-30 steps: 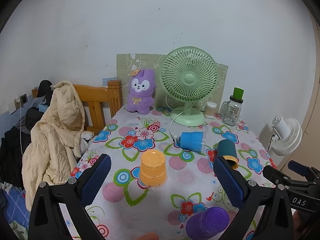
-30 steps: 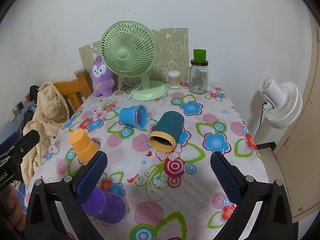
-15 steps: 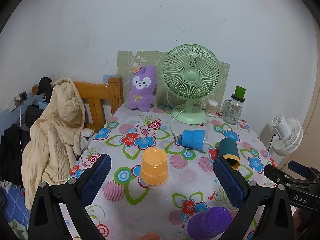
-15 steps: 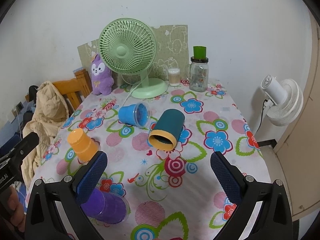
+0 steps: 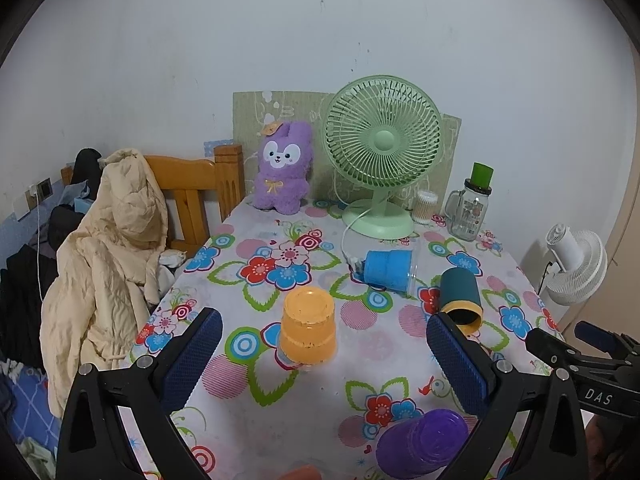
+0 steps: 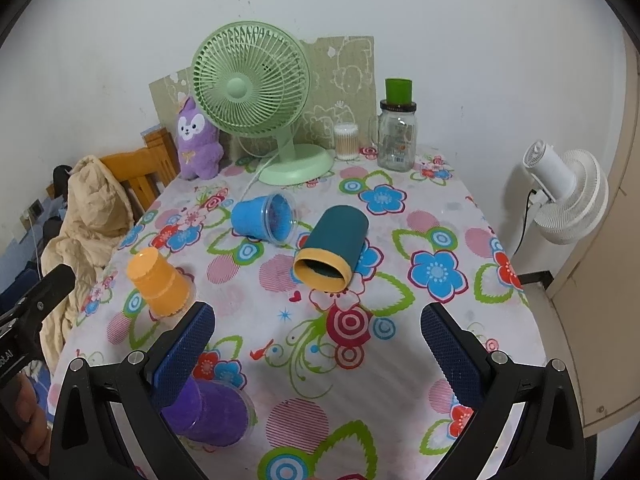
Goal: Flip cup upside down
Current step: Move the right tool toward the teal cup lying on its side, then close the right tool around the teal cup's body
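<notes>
An orange cup stands upside down on the floral tablecloth. A blue cup lies on its side, and a teal cup with a yellow rim lies on its side beside it. A purple cup lies on its side near the front edge. My left gripper is open and empty, just behind the orange cup. My right gripper is open and empty, in front of the teal cup.
A green desk fan, a purple plush, a glass jar with a green lid and a cotton swab pot stand at the table's back. A wooden chair with a beige coat is left; a white fan is right.
Both grippers have drawn back and risen slightly, so the table sits a little lower and farther in each view. The cups have not moved.
</notes>
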### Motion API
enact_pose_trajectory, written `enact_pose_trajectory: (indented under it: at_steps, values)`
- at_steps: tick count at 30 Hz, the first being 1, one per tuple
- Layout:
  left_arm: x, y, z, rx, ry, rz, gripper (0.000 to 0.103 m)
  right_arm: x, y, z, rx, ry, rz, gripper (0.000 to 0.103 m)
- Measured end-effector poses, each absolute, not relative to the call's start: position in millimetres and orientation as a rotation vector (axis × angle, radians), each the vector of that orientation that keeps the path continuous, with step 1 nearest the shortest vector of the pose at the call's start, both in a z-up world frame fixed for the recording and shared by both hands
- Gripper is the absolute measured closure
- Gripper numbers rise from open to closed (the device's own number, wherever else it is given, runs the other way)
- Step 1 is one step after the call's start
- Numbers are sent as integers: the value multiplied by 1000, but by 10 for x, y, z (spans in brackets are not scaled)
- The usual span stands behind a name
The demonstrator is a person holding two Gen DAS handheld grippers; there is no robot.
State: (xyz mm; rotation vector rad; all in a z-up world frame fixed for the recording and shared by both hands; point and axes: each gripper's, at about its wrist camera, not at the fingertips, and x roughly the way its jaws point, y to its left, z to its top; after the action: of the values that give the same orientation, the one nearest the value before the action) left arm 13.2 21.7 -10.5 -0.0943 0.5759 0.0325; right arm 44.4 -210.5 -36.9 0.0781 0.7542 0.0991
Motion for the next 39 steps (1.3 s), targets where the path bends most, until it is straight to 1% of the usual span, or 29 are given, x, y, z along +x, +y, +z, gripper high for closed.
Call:
enact_pose_trajectory:
  at_steps: [7, 19, 32, 39]
  values:
    - [314, 175, -133, -78, 607, 13, 0, 691, -2119, -387, 94, 776, 80, 0]
    - [761, 113, -212, -46, 653, -14, 0, 1266, -2210, -635, 164, 889, 62, 0]
    - [1142, 165, -414, -62, 716, -8, 0, 1927, -2149, -978, 132, 991, 47, 0]
    - [1346, 88, -549, -59, 761, -32, 0, 2346, -2134, -1269, 151, 1106, 50, 0]
